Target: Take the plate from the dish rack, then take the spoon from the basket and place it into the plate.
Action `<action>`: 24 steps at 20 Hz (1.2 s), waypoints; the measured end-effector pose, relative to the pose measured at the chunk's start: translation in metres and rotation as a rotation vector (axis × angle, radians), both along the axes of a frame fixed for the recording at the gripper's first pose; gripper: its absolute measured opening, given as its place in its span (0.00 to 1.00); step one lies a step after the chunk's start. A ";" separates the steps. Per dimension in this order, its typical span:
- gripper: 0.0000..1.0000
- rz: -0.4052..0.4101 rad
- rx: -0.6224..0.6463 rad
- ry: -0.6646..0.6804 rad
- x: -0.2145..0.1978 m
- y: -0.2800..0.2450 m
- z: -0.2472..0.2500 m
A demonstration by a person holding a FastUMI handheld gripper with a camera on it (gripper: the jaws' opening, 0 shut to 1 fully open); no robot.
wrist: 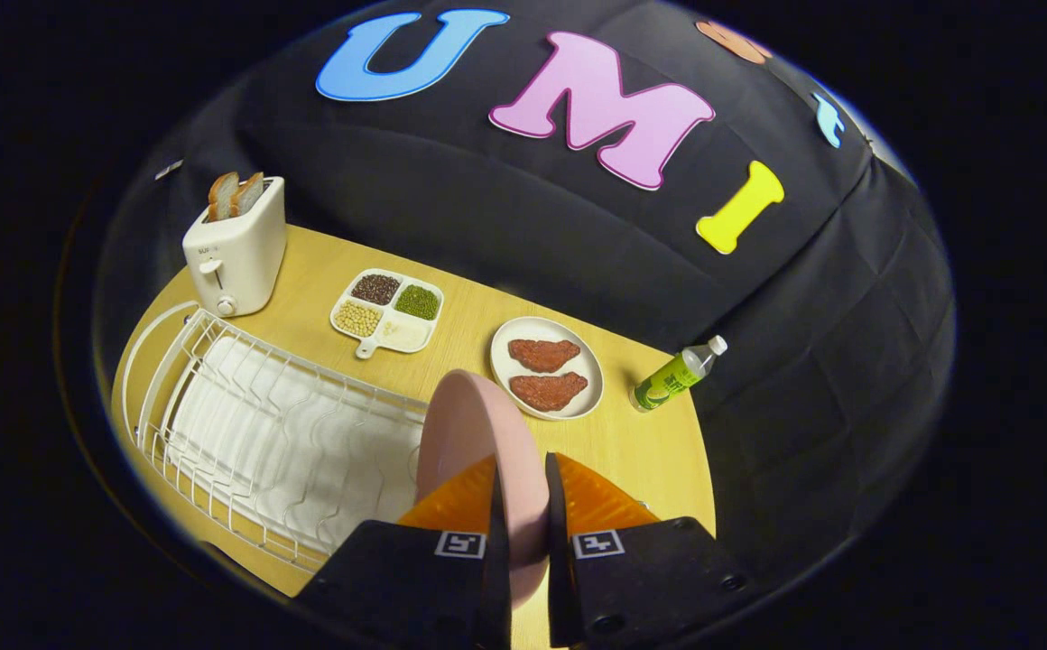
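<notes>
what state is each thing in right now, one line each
gripper: shut on the pink plate, a finger on each face
pink plate: held on edge between the fingers, at the dish rack's near end
dish rack: its slots ahead stand bare
toaster: upright, two bread slices sticking up
divided tray: flat, three compartments with beans, one pale
white plate: flat, two meat pieces on it
bottle: lying tilted, cap on

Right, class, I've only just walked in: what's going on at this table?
A person's handheld gripper is shut on the rim of a round pink plate, holding it on edge beside the white wire dish rack on the wooden table. The plate looks just taken from the rack. Beyond it sit a white plate with two pieces of meat, a divided tray of beans, a white toaster and a green bottle.
</notes>
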State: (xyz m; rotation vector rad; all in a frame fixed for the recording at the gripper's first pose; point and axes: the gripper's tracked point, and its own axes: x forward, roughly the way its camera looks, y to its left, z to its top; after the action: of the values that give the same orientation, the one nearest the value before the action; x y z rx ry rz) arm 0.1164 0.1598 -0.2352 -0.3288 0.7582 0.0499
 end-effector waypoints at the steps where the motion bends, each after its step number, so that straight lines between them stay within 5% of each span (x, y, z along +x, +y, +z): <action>1: 0.20 0.008 -0.011 -0.018 0.001 0.000 0.006; 6: 0.20 0.011 0.034 -0.101 -0.006 -0.010 0.044; 15: 0.20 0.059 0.421 -0.095 -0.086 -0.031 0.083; 24: 0.20 -0.014 0.767 0.075 -0.195 -0.045 0.043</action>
State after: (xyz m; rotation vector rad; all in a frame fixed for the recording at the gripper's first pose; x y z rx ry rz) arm -0.0787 0.1144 -0.1927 0.4103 0.7604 0.3311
